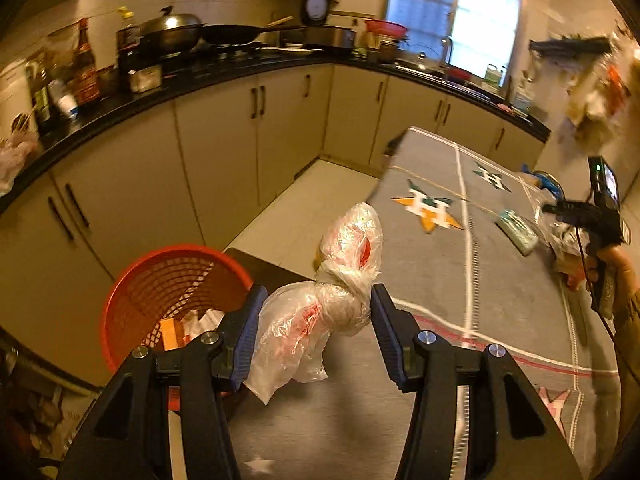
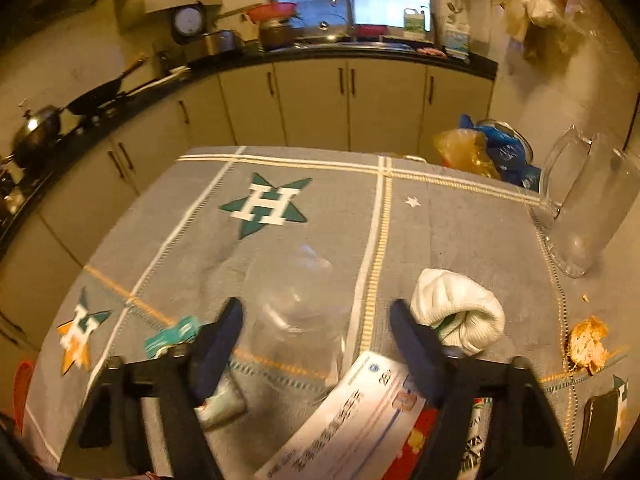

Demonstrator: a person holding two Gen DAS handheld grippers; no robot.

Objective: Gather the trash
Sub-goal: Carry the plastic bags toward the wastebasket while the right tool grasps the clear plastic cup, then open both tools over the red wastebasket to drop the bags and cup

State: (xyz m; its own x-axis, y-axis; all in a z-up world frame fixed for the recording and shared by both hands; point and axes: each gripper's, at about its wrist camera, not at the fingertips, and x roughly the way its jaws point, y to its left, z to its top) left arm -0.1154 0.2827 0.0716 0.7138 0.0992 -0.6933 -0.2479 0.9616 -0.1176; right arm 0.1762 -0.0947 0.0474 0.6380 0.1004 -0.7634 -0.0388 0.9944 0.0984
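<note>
Blue-padded jaws of the left gripper [image 1: 316, 312] clamp a knotted plastic bag [image 1: 320, 308], thin, translucent and crinkled, with red print. Its long axis runs diagonally: the loose tail hangs toward the lower left, the puffed end rises to the upper right, and the knot sits between the pads. The bag hangs just right of a red perforated plastic basket [image 1: 168, 280] that stands beside the table [image 1: 460, 280] and holds some scraps.

Only the left wrist view shows the basket's inside, the bag, and a hand holding the right gripper [image 1: 560, 210] over the table's far side.

Only the right wrist view shows the right gripper [image 2: 316, 316] from behind. A clear plastic container [image 2: 296, 312], nearly invisible against the grey woven tablecloth, lies between its jaws; whether the pads press on it cannot be told. Nearby lie a rolled white knit cloth [image 2: 460, 312], a printed paper slip [image 2: 352, 412], a teal packet [image 2: 172, 340] and a bread piece [image 2: 588, 344].
</note>
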